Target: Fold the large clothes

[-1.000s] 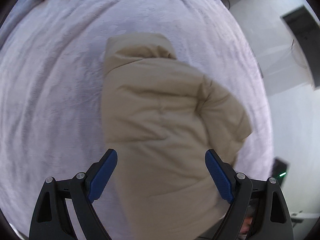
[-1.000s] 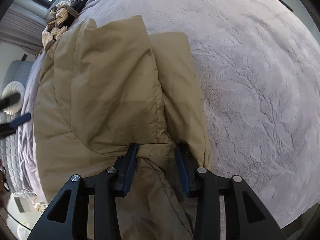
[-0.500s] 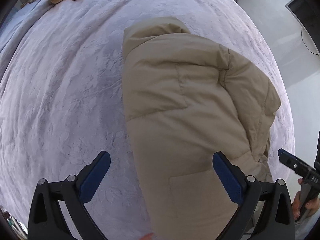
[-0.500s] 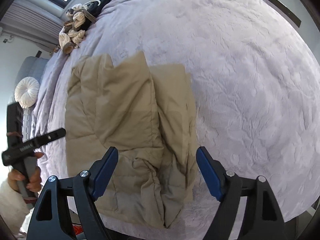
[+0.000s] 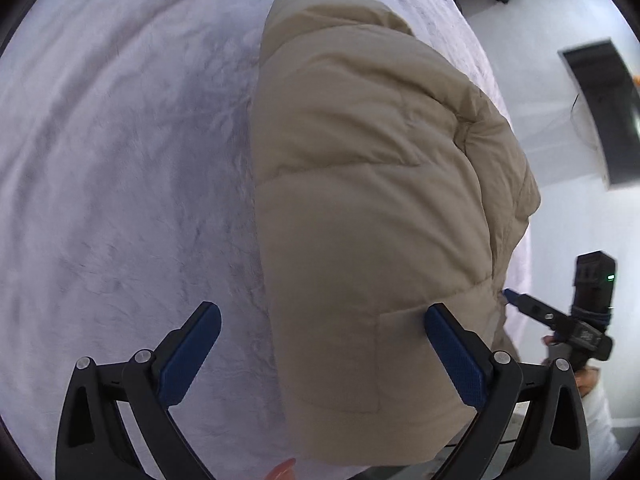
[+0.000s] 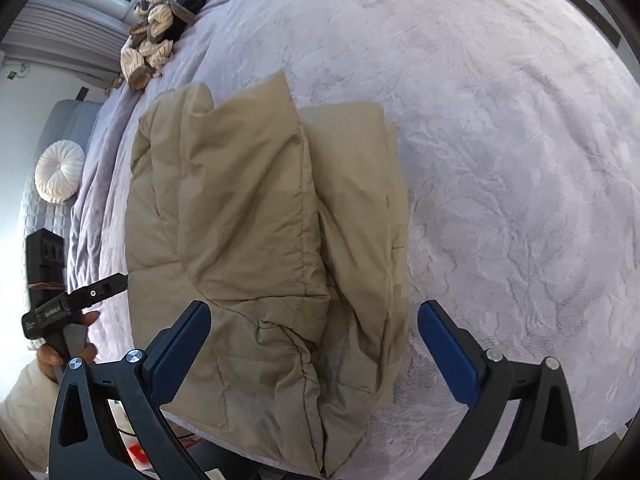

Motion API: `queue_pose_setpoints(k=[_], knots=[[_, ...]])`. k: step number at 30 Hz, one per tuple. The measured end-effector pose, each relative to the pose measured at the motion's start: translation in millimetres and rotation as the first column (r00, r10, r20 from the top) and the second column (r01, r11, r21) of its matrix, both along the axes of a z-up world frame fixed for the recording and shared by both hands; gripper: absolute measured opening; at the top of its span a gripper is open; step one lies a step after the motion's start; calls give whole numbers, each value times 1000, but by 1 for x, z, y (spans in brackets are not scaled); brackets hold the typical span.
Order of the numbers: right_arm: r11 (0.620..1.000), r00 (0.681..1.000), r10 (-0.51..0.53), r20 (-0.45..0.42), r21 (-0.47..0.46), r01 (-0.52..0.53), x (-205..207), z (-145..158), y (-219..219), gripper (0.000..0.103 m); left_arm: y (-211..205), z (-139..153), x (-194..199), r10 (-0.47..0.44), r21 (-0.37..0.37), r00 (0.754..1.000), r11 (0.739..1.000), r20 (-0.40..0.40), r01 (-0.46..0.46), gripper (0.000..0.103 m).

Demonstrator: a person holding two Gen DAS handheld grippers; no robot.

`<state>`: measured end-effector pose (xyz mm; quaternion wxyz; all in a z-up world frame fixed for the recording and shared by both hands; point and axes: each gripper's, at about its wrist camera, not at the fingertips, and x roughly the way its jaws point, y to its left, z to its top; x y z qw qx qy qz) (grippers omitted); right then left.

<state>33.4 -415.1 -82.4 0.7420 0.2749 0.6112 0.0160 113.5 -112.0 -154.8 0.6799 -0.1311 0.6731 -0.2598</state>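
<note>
The left gripper [image 5: 322, 332] hovers with its blue-padded fingers [image 5: 456, 356] spread wide and nothing between them. The right gripper [image 6: 314, 328] is in the same condition: fingers [image 6: 448, 354] wide apart, no contact with any fabric visible.

The tan padded jacket [image 5: 372, 216] lies folded on the lavender bedspread [image 5: 120, 168], near the bed's edge. In the left wrist view, the jacket's near hem sits below and between the fingers, offset toward the right finger, whose pad overlaps the jacket's side in the picture; whether it touches cannot be told. The left finger stands over bare bedspread, apart from the jacket. In the right wrist view, the jacket [image 6: 256, 216] fills the gap between the fingers, its folded layers stacked with a seam running away from the camera; the left finger overlaps its near corner, and the right finger is over bare bedspread [image 6: 500, 140].

Beyond the jacket, at the far side of the bedspread, lies a heap of knitted cream and dark items [image 6: 160, 36]. Off the bedspread edge, a round white cushion [image 6: 60, 170] rests on a grey surface.
</note>
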Motion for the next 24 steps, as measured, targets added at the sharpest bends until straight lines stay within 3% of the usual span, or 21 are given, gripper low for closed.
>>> queue_pose_setpoints(k=[6,8,14,18,24], knots=[[993,997,38,-68,-105,-45,19,-20,0,103,-7,-23,4,-19,-150,998,989,-63,9,102],[995,995,44,-84,-86,-51,24,-30,-5,103,-9,-32,8,-40,-175,996,984,-78,26,102],[990,996,54,-78,134,-43,40,-73,-26,103,-23,-58,23,-52,-253,992,967,-115,22,102],[956,997,68,-46,288,-52,55,-96,-35,103,-29,-75,26,-50,-285,989,958,-142,8,103],[903,997,82,1,424,-74,77,-110,-22,103,-36,-91,28,-58,-321,977,947,-206,-12,103]])
